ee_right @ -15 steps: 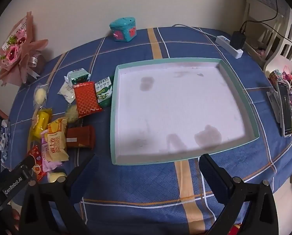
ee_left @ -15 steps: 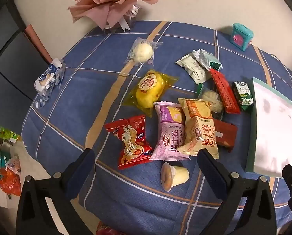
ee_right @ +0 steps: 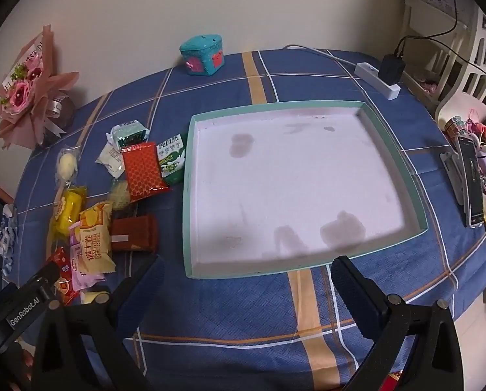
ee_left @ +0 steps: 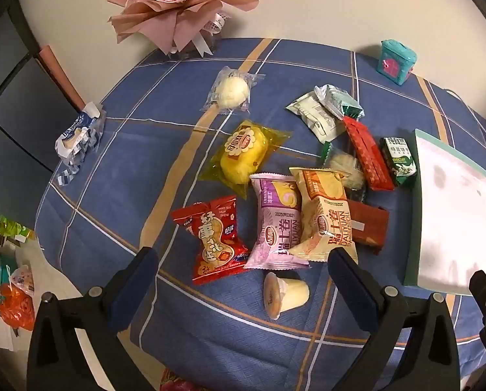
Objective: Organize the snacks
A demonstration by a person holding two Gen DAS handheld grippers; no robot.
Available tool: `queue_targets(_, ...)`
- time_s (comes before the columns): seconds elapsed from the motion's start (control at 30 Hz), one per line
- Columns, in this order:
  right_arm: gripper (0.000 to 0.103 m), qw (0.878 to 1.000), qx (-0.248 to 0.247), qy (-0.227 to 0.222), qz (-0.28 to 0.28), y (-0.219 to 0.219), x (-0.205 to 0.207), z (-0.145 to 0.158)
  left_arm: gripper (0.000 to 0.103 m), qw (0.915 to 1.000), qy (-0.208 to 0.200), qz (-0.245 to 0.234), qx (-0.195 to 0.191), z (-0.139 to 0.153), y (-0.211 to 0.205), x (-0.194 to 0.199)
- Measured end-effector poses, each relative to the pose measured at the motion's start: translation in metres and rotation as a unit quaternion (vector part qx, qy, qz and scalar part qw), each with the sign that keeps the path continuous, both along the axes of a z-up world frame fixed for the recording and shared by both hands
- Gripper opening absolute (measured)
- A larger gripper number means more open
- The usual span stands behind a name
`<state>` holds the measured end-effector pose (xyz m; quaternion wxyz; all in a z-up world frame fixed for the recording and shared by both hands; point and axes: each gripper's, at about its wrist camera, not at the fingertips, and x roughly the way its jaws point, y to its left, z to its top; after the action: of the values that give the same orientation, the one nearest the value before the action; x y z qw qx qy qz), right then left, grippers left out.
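Snack packets lie scattered across a round worktop [ee_left: 119, 169] covered in a blue plaid cloth, seen from above between the wide-open jaws of the left hand-held gripper [ee_left: 243, 288], which holds nothing. Nearest its fingers, a small pudding cup [ee_left: 285, 295] lies on its side. Beyond it sit a red peanut-print packet [ee_left: 215, 236], a pink cake packet [ee_left: 277, 224] and, overlapping it, an orange-and-cream cake packet [ee_left: 326, 215]. A yellow bun in clear wrap [ee_left: 243, 158] and a white bun [ee_left: 231, 93] lie farther back. A teal-rimmed tray [ee_left: 413, 195] with a white floor stands at right, a green biscuit packet [ee_left: 400, 161] just beside it. A pink bouquet [ee_left: 177, 6] leans against the wall.
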<state>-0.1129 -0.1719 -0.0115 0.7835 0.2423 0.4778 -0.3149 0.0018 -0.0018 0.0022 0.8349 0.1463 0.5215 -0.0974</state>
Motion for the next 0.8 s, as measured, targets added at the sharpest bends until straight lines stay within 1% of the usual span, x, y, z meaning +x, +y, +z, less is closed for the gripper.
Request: queue_targets(0.8, 0.103, 1.0, 0.008, -0.006, 0.007, 0.0063, 0.0025, 0.0025, 0.103, 0.9998, -0.009, 0.002, 0.015, -0.001, -0.0022, -0.0014)
